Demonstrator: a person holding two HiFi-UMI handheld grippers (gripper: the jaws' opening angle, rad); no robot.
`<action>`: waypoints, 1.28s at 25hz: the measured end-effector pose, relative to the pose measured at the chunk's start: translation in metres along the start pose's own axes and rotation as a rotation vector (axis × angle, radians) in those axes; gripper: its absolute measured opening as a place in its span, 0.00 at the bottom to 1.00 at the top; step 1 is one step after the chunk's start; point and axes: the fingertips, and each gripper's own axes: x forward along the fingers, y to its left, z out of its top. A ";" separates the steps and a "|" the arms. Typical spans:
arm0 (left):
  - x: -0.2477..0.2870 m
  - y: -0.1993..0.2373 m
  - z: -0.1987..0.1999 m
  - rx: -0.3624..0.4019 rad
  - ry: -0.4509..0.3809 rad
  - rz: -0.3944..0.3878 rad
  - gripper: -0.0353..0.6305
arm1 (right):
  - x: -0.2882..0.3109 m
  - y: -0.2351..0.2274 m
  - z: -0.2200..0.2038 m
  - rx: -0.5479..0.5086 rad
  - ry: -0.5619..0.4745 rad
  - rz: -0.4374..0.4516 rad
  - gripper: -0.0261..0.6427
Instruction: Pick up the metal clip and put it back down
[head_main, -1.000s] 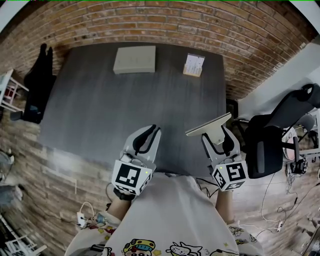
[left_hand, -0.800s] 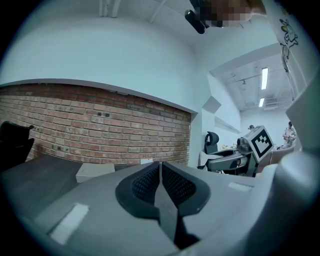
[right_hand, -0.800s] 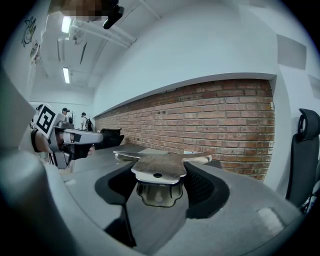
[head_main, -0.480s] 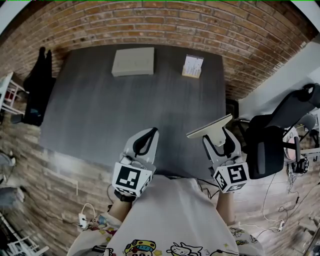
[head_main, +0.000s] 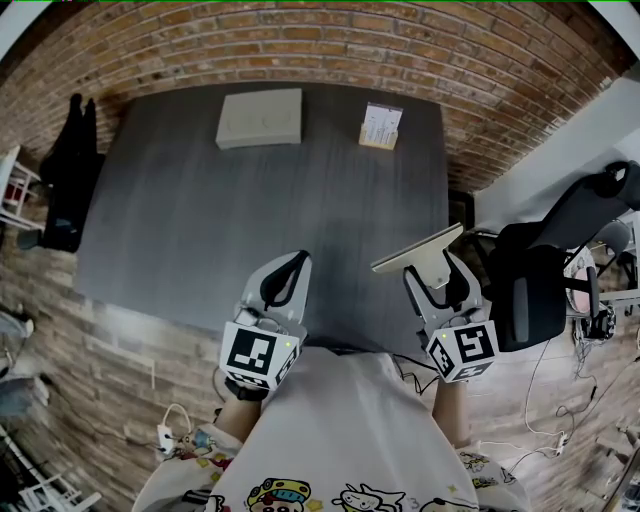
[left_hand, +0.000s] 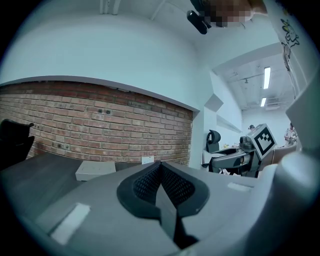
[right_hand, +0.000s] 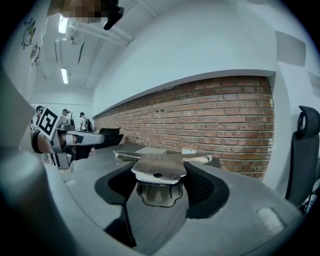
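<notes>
The metal clip (head_main: 418, 250), a flat silver piece with wide wings, is held in the air over the near right corner of the dark table (head_main: 200, 220). My right gripper (head_main: 432, 276) is shut on it. In the right gripper view the clip (right_hand: 159, 167) spans both pads, with its sprung part hanging between them. My left gripper (head_main: 296, 263) hovers over the table's near edge, shut with nothing in it. Its pads (left_hand: 150, 181) meet in the left gripper view. Each gripper sees the other: the right gripper (left_hand: 239, 158) and the left gripper (right_hand: 75, 140).
A flat beige box (head_main: 260, 118) and a small card stand (head_main: 381, 126) sit at the table's far edge, by the brick wall. A black office chair (head_main: 560, 250) stands right of the table. Dark clothing (head_main: 68, 170) hangs at the left.
The left gripper's jaws have closed from a small gap to fully together, and it has drifted slightly left. The right gripper and the clip have stayed put.
</notes>
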 end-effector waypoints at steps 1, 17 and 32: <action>0.000 0.000 0.000 -0.002 0.002 0.000 0.05 | 0.000 0.000 -0.001 0.000 0.002 0.001 0.47; 0.002 0.002 -0.006 -0.012 0.006 -0.007 0.05 | 0.003 0.001 -0.005 0.003 0.029 0.005 0.47; -0.003 0.007 -0.021 -0.043 0.057 0.004 0.05 | 0.010 0.009 -0.023 0.023 0.091 0.026 0.47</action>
